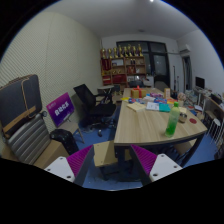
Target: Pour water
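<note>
The hand-held gripper [112, 163] hangs with fingers spread apart and nothing between them, well short of the worktop [150, 126]. A green bottle [172, 122] stands near the worktop's right edge, clutter beyond it. A stool [104, 152] sits just ahead of the fingers; a black chair [92, 102] stands left, with open floor between.

One wooden table [140, 128], one green bottle [172, 122] near its right edge, one black office chair [92, 102], one shelf [126, 62].
</note>
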Demonstrator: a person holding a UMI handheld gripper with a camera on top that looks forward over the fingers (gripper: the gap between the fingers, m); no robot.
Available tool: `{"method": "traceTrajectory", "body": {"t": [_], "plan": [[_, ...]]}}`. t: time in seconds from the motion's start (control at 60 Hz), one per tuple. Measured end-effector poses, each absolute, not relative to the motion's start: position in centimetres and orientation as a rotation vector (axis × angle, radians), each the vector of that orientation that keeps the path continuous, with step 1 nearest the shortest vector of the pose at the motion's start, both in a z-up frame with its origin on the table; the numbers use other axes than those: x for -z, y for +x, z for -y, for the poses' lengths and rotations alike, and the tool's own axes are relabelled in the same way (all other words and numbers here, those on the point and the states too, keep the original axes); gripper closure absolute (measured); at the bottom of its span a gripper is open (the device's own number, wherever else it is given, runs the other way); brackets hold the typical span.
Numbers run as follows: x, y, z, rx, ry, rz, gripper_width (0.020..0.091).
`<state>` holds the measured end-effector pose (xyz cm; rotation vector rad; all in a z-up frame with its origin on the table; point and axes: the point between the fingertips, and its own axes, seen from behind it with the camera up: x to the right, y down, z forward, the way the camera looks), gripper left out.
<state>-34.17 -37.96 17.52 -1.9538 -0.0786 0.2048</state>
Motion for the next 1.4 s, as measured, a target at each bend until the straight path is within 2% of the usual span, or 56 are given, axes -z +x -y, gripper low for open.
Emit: {"method": "traceTrajectory", "body": {"t": [0.183,0.35,0.483,0.65,0.833,1.0,1.017,1.083,1.333,1.4], "plan": [[-16.6,-28.6,36.1,-0.135,-1.953,0.026,0.0299],[-15.5,-18.7,31.6,-0.011,-1.919,-0.014,0.0299],[-13.9,-11.3,25.1,0.043,-1.872,-0.034,0.0287],[-10.5,-5.2,17.7,0.088,-1.855,-0.039,0.0288],[-6.8,-3.0,11.2,0.041,-1.854,-0.041,0.0288],[-7.2,-2.7,6.2,0.020,-1.775,-0.010,0.0300],[-7.1,-2.7,5.8,0.016,-1.773,-0.009,0.0306],[-6.4,-2.0,4.5,0.009,-1.789,-0.023,0.0602],[-6.2,-2.4,3.7,-0.071,-1.791,0.023,0.0657],[-6.1,-3.0,3.5,-0.112,-1.827,0.040,0.0700]]}}
